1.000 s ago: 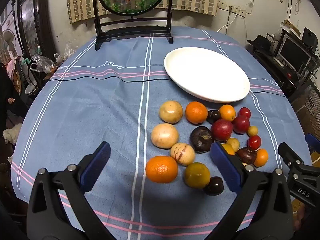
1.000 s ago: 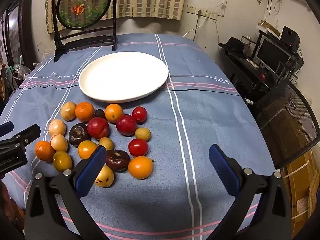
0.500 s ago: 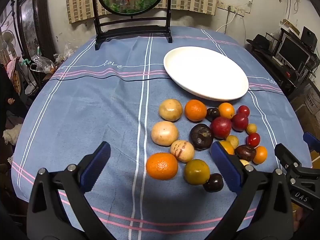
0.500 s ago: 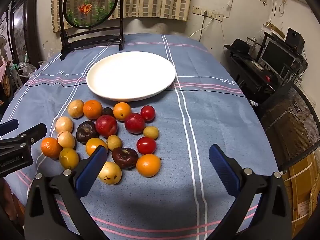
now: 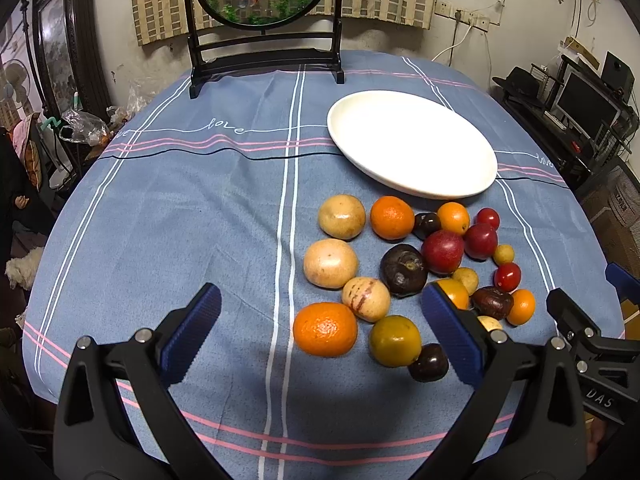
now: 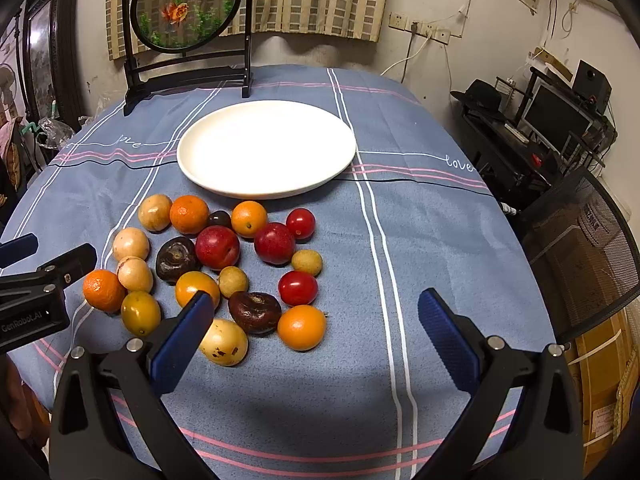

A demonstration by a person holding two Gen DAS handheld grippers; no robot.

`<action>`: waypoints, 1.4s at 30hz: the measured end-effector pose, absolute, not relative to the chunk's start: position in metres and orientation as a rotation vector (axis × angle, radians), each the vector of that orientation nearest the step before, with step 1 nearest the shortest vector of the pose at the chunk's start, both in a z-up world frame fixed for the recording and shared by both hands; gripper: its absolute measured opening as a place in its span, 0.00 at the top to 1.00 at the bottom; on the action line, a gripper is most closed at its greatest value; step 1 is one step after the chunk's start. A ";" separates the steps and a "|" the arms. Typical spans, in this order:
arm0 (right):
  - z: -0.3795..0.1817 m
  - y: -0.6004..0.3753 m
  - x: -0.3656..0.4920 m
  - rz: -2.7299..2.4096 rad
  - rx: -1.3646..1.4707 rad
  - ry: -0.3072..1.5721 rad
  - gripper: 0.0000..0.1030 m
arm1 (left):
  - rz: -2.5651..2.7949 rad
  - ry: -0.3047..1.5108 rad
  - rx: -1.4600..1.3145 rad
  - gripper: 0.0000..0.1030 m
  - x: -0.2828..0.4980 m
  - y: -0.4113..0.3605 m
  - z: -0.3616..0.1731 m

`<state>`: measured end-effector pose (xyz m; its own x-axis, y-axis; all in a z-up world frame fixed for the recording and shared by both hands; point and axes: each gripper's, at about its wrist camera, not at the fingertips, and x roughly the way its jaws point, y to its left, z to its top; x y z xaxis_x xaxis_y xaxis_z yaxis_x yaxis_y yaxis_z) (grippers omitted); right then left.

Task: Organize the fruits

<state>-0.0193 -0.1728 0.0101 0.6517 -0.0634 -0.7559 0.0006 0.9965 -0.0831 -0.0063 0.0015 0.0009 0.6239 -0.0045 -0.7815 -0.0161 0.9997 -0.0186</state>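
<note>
The loose pile of small mixed fruits (image 6: 224, 268) lies just before the empty white round plate (image 6: 266, 184); left gripper (image 5: 320, 332), spread and empty, probably sits nearest, over the bright orange mandarin (image 5: 325, 328); right gripper (image 6: 312, 332) likewise released.

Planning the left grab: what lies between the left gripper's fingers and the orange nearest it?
Only bare blue tablecloth separates the left gripper from the orange, per the left wrist view.

Each tool (image 5: 320, 332) (image 6: 312, 334) has black plastic arms, silver screws and ribbed blue fingers (image 5: 192, 334); white lettering marks their bodies.
</note>
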 end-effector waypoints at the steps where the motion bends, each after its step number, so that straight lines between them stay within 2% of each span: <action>1: 0.010 -0.173 -0.019 -0.036 -0.078 0.861 0.01 | 0.006 0.897 -0.024 0.02 -0.006 0.002 0.001; 33: 0.009 -0.168 -0.022 -0.008 -0.085 0.865 0.01 | -0.009 0.890 -0.015 0.02 -0.009 -0.002 -0.001; 42: 0.001 -0.180 -0.017 0.091 0.042 0.879 0.01 | -0.013 0.904 -0.019 0.02 -0.009 -0.001 -0.002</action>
